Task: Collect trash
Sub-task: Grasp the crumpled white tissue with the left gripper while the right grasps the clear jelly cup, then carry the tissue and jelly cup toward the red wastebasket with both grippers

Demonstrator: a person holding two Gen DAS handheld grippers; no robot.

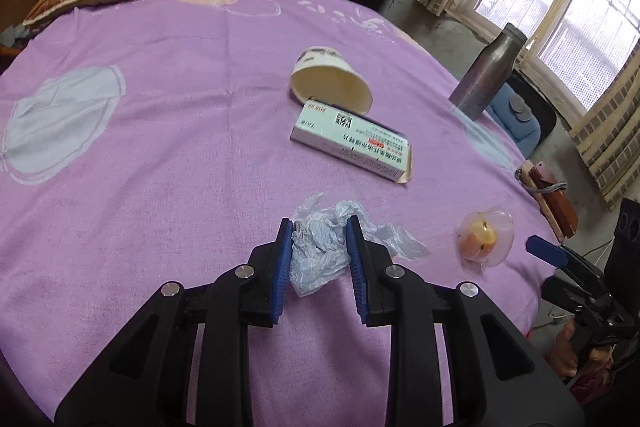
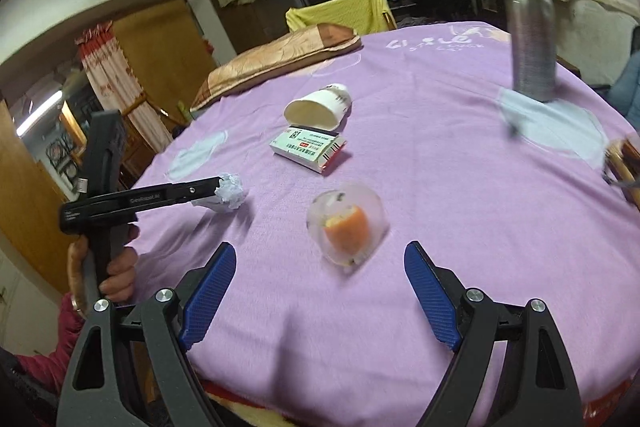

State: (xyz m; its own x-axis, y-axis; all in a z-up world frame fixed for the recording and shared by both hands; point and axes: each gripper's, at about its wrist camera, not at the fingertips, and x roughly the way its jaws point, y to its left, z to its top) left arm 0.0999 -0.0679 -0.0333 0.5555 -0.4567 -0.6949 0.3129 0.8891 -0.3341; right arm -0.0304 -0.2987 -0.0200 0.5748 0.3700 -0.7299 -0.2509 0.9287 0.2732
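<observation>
Your left gripper (image 1: 320,227) pinches the crumpled plastic wrap (image 1: 320,247) above the purple tabletop (image 1: 160,147); beyond lie a medicine box (image 1: 352,143) and a tipped paper cup (image 1: 330,79). Your right gripper (image 2: 320,259) stands spread, the clear cup (image 2: 346,227) holding an orange peel (image 2: 346,231) just ahead, with a steel bottle (image 2: 528,27) far right.

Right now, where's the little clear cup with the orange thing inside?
The clear cup lies on the purple bedsheet, just ahead of the open right gripper. The medicine box is beyond it, and the crumpled plastic bag sits to its left.
</observation>
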